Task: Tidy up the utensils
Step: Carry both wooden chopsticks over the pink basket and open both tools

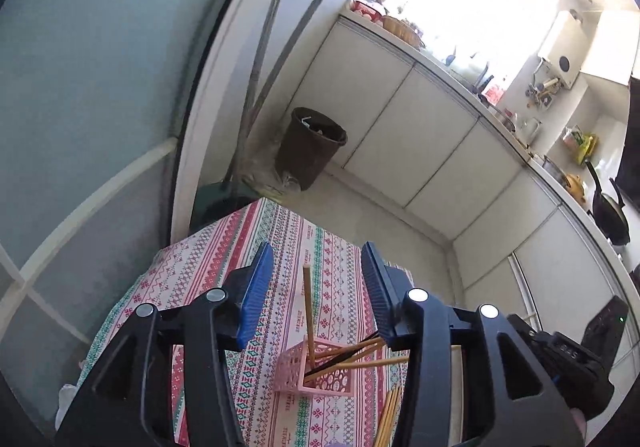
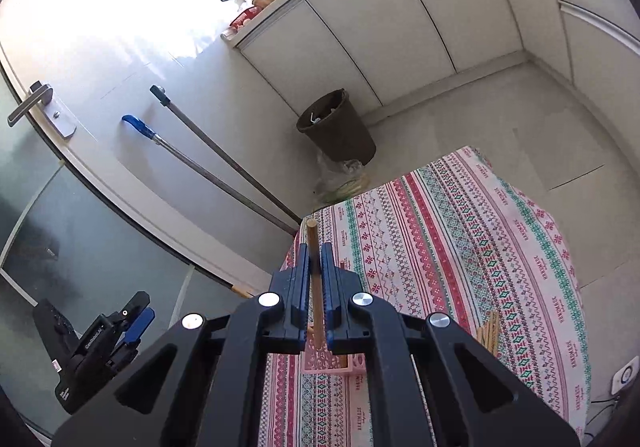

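A pink perforated holder stands on the patterned tablecloth and holds several chopsticks; one chopstick stands upright, the others lean right. My left gripper is open and empty above the holder. More wooden chopsticks lie on the cloth beside it. My right gripper is shut on an upright wooden chopstick, directly over the pink holder. Loose chopsticks lie to its right.
A dark bin stands on the floor past the table, with two long-handled mops against the wall. White cabinets carry a cluttered counter. The other gripper shows at lower left.
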Available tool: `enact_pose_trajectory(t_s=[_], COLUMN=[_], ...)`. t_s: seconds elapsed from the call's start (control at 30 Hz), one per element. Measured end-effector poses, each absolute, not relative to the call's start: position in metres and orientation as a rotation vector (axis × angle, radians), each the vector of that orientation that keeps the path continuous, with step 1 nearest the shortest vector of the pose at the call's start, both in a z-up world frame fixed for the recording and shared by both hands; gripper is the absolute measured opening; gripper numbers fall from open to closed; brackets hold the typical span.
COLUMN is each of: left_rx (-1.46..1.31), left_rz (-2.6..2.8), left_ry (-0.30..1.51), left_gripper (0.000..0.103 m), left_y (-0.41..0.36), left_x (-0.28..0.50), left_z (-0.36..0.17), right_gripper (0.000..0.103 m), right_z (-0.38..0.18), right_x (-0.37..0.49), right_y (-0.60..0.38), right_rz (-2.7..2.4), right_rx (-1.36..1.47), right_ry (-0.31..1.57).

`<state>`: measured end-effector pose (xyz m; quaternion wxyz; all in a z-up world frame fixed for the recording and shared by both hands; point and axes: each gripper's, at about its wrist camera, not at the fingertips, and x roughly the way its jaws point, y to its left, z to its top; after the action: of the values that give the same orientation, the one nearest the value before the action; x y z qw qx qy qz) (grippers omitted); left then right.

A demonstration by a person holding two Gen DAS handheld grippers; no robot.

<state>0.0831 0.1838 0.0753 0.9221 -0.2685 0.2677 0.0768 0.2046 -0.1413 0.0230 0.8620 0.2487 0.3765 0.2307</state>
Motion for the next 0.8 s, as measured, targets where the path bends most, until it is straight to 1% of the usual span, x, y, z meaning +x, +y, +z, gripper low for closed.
enact_pose_trajectory(t_s=[0.07,0.17,0.4,0.5,0.6,0.63,0.7,0.73,0.8], left_rx=[-0.533,-0.498,-0.432,-0.404,-0.369,-0.359,-0.333,-0.323,-0.311], left_rz=[0.146,0.130,0.110,0.107,0.105,0.105,0.111,0.113,0.106], left_ry=[0.569,0.595,0.617,0.625,0.631,0.632,0.631,0.633,0.642], left_gripper=[0.043,0.043,0.044,0.046,0.052,0.054,0.056,0.058,0.062], left_y=[0.177,0.168,0.147,0.138,0.125,0.123,0.116,0.113,0.108], left_x=[0.088,0.093,0.097,0.096,0.093,0.091,0.087,0.085,0.081], left_z=[0.071,0.067,0.064,0.061,0.057,0.056,0.052,0.051,0.046], right_gripper=[0.009,0.010,0.010,0.014,0.016,0.018,0.027,0.035,0.040], right_z=[0.011,-0.003,0.005,0.006,0.004,0.002,-0.001,-0.002,-0.006], right_x=[0.209,0.211,0.196,0.190,0.184,0.181,0.176,0.173,0.168], right_y=[-0.132,-0.121,-0.120,-0.123,-0.125,-0.125,-0.126,-0.126,-0.127], right_rz=[0.474,0.439,0.422,0.410,0.393,0.382,0.361,0.350,0.327], right_rx=[0.524,0.483,0.413,0.385,0.345,0.326,0.292,0.272,0.231], right_ry=[0.798,0.814,0.786,0.783,0.784,0.784,0.780,0.777,0.771])
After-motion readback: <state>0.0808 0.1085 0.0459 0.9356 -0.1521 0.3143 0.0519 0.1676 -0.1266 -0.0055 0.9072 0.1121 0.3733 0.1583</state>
